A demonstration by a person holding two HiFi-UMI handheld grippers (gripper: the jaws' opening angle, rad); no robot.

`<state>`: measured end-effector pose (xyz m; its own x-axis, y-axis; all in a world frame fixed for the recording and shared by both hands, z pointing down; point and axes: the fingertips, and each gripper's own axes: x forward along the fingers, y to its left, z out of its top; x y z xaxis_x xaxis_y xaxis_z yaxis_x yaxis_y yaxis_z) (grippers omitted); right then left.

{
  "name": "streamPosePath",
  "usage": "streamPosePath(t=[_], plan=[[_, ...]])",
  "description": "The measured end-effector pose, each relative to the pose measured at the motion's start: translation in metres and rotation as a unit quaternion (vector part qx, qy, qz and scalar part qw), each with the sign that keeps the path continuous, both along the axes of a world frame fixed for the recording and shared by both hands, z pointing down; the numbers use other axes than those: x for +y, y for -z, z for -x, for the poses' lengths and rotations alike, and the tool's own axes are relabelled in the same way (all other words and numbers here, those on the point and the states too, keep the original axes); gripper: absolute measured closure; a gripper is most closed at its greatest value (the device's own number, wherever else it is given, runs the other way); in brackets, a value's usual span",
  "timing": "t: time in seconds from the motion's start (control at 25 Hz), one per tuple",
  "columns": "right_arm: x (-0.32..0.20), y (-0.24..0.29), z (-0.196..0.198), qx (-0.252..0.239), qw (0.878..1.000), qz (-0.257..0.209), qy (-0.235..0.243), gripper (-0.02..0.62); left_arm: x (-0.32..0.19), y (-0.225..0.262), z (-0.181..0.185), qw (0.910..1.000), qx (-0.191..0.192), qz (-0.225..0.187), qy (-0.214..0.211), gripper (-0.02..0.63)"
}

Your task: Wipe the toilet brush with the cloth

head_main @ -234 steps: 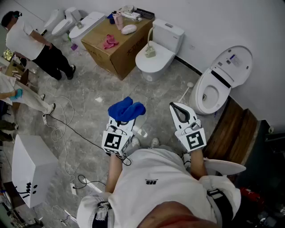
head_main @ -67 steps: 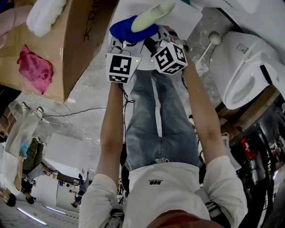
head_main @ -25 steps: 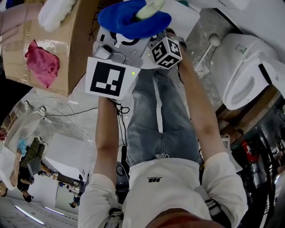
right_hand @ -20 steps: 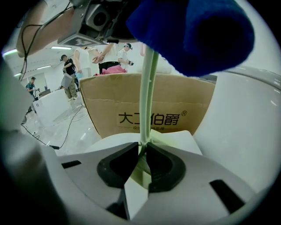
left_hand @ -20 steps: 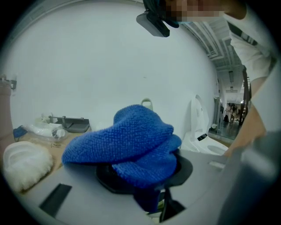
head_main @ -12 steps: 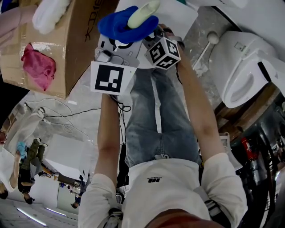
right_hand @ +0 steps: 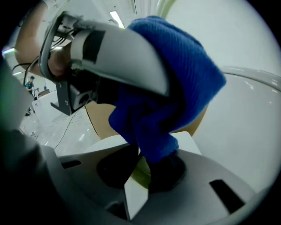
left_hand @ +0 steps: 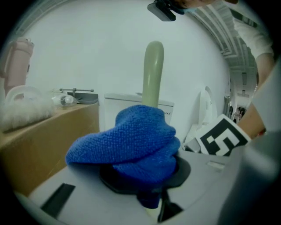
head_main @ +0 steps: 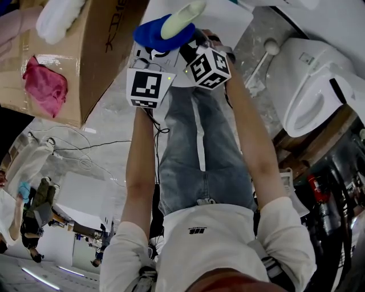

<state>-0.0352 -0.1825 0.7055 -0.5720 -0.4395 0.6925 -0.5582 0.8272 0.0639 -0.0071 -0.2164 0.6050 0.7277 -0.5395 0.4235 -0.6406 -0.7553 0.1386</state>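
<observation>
The toilet brush's pale green handle [head_main: 183, 17] stands up out of the blue cloth [head_main: 155, 35] at the top of the head view. My left gripper [head_main: 158, 50] is shut on the cloth, which is bunched round the handle [left_hand: 153, 70] in the left gripper view. My right gripper [head_main: 191, 50] sits close beside it, shut on the lower part of the handle [right_hand: 139, 170]. In the right gripper view the cloth [right_hand: 175, 101] hangs over my jaws and touches them. The brush head is hidden.
A cardboard box [head_main: 94, 63] at the upper left carries a pink cloth [head_main: 41, 85] and a white fluffy thing [head_main: 57, 17]. A white toilet [head_main: 319, 74] stands at the right, another [head_main: 231, 20] under the grippers. Cables [head_main: 85, 145] lie on the floor.
My left gripper has gone down along the handle with the cloth, so more of the green handle shows above it. The right gripper has kept still.
</observation>
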Motion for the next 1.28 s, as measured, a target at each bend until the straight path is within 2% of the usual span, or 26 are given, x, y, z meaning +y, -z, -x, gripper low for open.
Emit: streamPosePath(t=[0.36, 0.52, 0.68, 0.88, 1.28], plan=[[0.001, 0.000, -0.001, -0.003, 1.000, 0.000, -0.004, 0.540, 0.004, -0.047, -0.004, 0.9994, -0.010, 0.033, -0.002, 0.511], [0.000, 0.000, -0.001, -0.003, 1.000, 0.003, -0.006, 0.538, 0.004, -0.051, -0.005, 0.9993, -0.001, 0.038, 0.000, 0.511], [0.001, -0.001, 0.001, 0.000, 1.000, 0.002, -0.004, 0.540, 0.005, -0.048, -0.003, 0.9990, -0.014, 0.042, -0.002, 0.511], [0.001, 0.000, 0.001, 0.004, 1.000, 0.004, -0.002, 0.540, 0.003, -0.024, -0.001, 0.9994, -0.019, 0.028, -0.006, 0.511], [0.000, 0.001, 0.002, 0.012, 1.000, 0.010, -0.004, 0.540, -0.007, 0.061, -0.003, 0.9991, -0.001, -0.032, -0.027, 0.511]])
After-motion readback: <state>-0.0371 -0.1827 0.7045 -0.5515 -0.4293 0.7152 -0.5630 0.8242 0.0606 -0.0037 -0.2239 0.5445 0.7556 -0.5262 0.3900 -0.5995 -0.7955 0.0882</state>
